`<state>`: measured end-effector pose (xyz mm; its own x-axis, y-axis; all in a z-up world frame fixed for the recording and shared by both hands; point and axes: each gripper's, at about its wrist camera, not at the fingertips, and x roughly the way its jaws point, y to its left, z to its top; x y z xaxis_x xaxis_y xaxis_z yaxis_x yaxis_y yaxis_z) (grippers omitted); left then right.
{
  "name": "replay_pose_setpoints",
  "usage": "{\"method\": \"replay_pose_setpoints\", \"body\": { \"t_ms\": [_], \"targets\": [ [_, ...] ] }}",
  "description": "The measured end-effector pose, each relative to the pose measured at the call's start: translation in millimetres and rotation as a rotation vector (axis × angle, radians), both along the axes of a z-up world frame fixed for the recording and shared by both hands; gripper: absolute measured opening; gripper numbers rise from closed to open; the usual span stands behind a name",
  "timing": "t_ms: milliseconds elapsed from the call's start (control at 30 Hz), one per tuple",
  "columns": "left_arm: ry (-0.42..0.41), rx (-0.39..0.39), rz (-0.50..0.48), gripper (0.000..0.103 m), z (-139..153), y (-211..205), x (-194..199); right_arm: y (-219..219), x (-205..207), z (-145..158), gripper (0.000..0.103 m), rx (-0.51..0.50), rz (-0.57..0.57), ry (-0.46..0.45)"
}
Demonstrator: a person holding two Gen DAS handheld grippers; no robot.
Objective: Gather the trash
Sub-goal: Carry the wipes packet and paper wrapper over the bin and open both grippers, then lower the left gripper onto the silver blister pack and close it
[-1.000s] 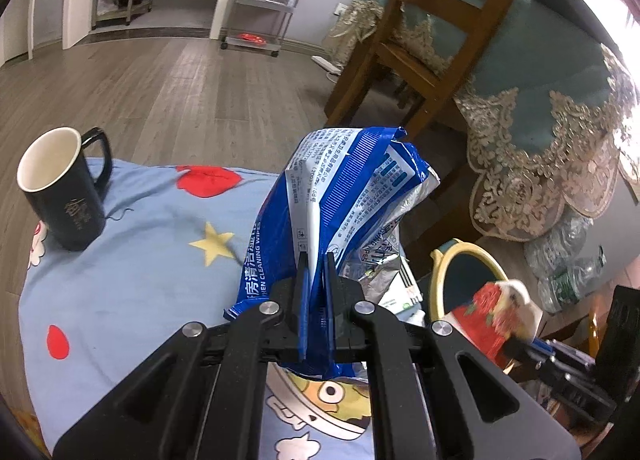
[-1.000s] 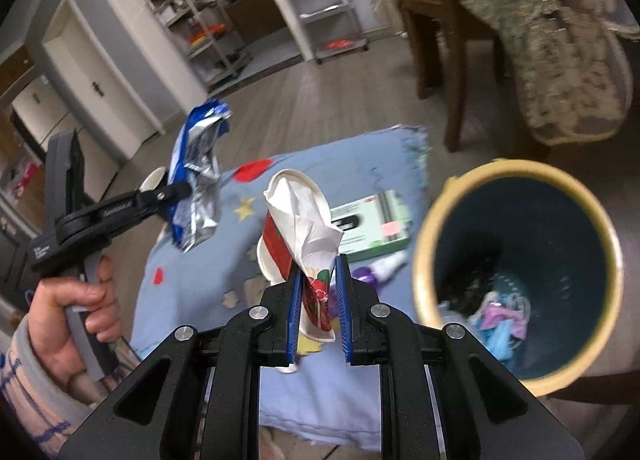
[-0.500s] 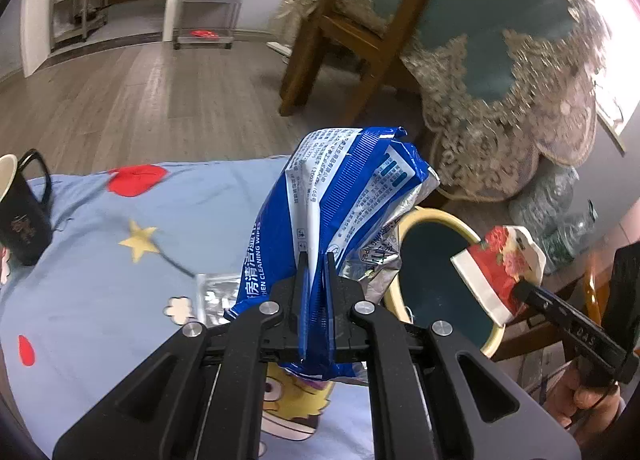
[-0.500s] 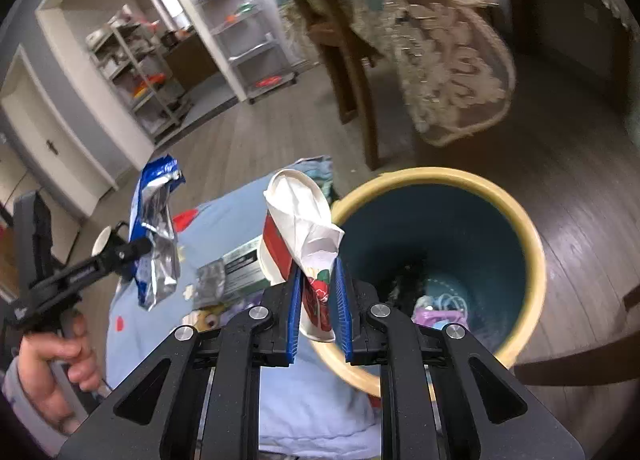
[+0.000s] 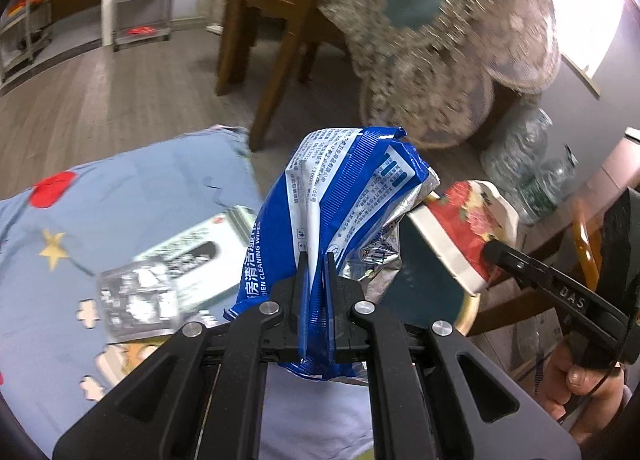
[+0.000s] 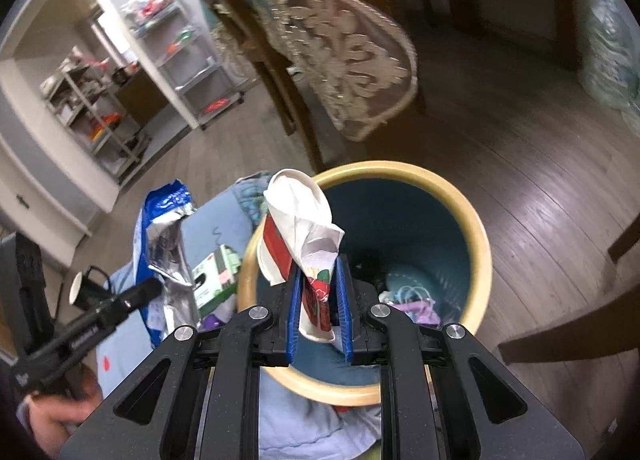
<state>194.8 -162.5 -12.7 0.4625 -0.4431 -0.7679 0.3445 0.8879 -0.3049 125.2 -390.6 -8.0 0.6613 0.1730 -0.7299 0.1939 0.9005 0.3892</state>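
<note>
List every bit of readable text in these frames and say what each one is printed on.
"HEN CLEANING WIPES", cut off at the start, beside large Chinese characters: on the blue wipes packet held in the left gripper.
"DAS": on the arm of the right gripper.
Fine print on the packet's white panel: too small to read.
Box on the blue cloth: blurred, unreadable.
Crushed paper cup: a red pattern, no legible words.

Crumpled blue wipes wrapper (image 5: 344, 196) and crushed paper cup (image 6: 300, 228) above yellow-rimmed bin (image 6: 476, 236).
</note>
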Motion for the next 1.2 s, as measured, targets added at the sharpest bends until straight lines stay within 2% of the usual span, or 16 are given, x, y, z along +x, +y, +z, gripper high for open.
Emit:
{"method": "replay_pose_setpoints", "body": {
  "t_ms": [300, 500, 567, 733, 800, 933, 967, 1200],
  "targets": [
    [0.103, -0.102, -0.048, 0.006, -25.7, -34.3, 6.9, -9.4, 0.5, -8.6, 0.020, 0.011, -0.053, 0.038],
    [0.140, -0.098, -0.074, 0.008, -44.1, -49.2, 8.9, -14.9, 1.7, -14.7, 0.022, 0.009, -0.085, 0.071],
    [0.147, -0.103, -0.082, 0.009, -46.2, -52.0, 8.7, -15.5, 1.1, -15.6, 0.027, 0.009, -0.093, 0.078],
    [0.129, -0.105, -0.083, 0.022, -42.0, -48.1, 9.0, -17.5, -0.2, -15.0, 0.034, 0.016, -0.110, 0.067],
    [0.114, -0.098, -0.075, 0.036, -39.1, -44.9, 8.7, -16.8, 0.2, -14.6, 0.037, 0.017, -0.108, 0.064],
    [0.089, -0.088, -0.066, 0.044, -34.3, -34.6, 6.4, -13.4, -0.1, -13.5, 0.044, 0.016, -0.099, 0.057],
    [0.084, -0.085, -0.058, 0.050, -33.5, -31.7, 6.3, -12.3, -0.1, -13.0, 0.045, 0.015, -0.098, 0.056],
    [0.061, -0.068, -0.017, 0.056, -27.8, -3.8, 8.8, -6.2, 0.5, -12.2, 0.048, 0.012, -0.082, 0.054]
  ]
}}
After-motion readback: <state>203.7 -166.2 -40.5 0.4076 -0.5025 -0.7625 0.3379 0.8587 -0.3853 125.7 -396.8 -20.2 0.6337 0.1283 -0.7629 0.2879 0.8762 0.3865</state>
